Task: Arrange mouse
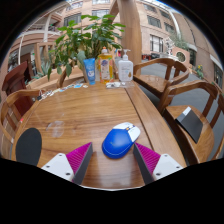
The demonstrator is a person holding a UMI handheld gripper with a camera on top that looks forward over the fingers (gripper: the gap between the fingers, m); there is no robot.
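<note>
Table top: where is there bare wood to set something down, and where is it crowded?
The table is bare across its middle, between the blue mouse and the far bottles. It is crowded at that far edge, around the bottles and plant. The open gripper has the mouse between its fingers.

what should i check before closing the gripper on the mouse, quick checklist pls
1. Mouse in view: ok, the blue mouse lies on the wooden table, partly on a white mouse pad.
2. Mouse between the fingers: ok, it sits between the gripper fingers, toward their tips.
3. Fingers open: ok, gaps show on both sides of the mouse.
4. Pads touching the mouse: not ok yet, neither pad presses on it.
5. Clear surroundings: ok, the glass and the bottles stand well away.
6. Mouse cable: cannot tell.
</note>
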